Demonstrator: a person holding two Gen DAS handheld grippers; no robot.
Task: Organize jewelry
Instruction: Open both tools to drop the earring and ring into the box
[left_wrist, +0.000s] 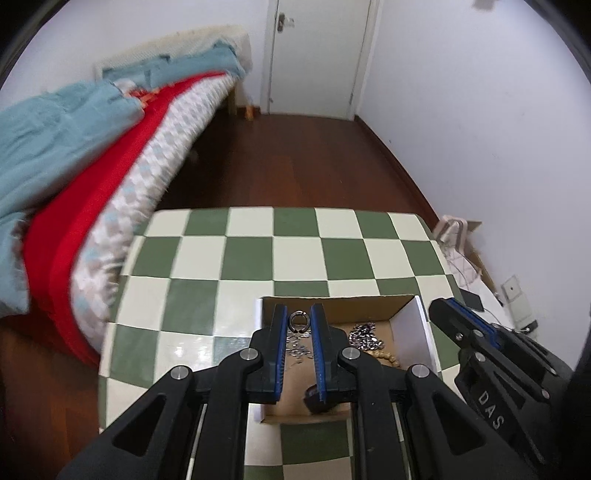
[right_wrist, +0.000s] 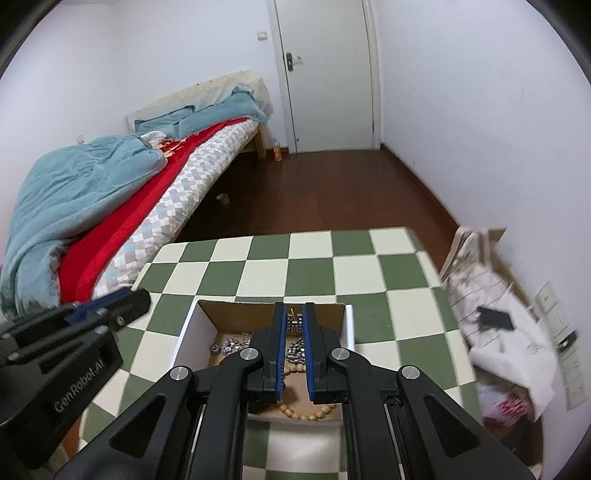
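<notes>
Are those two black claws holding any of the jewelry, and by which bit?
Yes. The left gripper pinches a small silver ring by its sides; the right gripper clamps a small gold piece, which part is unclear.

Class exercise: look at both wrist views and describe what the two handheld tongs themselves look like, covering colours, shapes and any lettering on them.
Both tongs are matte black, with angular linkage arms joined by round silver pivot pins. The left tongs and right tongs each have two flat, narrow fingers lined with ribbed blue pads. White lettering appears on the bodies: "DAS" on the right one seen from the left view, "GenRobot.AI" on the left one seen from the right view.
</notes>
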